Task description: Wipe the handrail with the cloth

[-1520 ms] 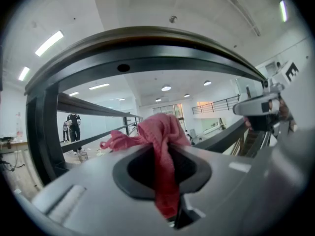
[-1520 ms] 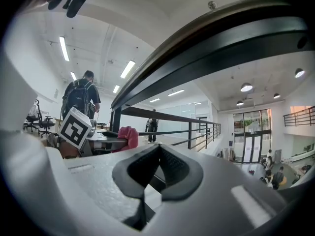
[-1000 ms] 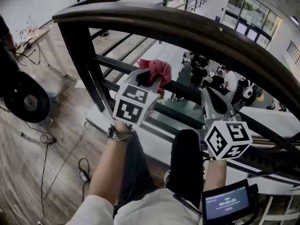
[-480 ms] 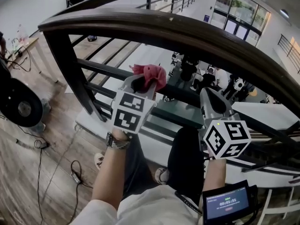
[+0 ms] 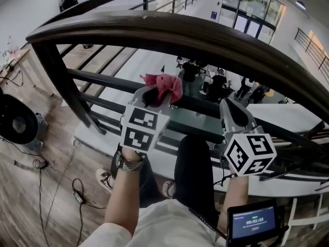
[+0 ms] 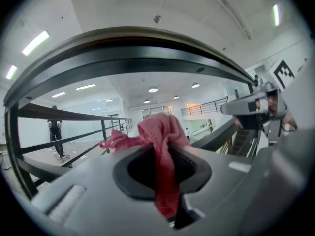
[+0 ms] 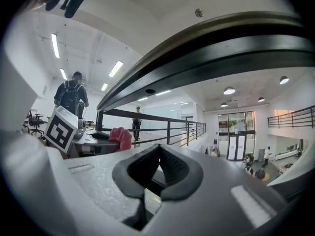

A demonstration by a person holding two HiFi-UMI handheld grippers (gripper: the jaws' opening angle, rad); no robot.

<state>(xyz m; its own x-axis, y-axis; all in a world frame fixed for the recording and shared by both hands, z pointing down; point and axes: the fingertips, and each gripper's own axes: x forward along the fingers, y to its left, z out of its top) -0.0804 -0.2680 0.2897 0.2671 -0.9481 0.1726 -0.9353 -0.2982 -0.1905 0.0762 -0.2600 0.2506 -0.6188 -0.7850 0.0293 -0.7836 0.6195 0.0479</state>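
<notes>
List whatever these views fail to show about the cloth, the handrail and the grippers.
- Cloth: lower end sinks out of sight inside the left gripper, left gripper view.
- Handrail: right end cut off by the head view's edge; gripper views show only its underside.
- Screen digits: too small to read, head view.

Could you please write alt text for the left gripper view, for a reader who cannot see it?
The left gripper is shut on a pinkish-red cloth, which bunches up above its jaws. The dark curved handrail arches overhead, with a clear gap between it and the cloth.
</notes>
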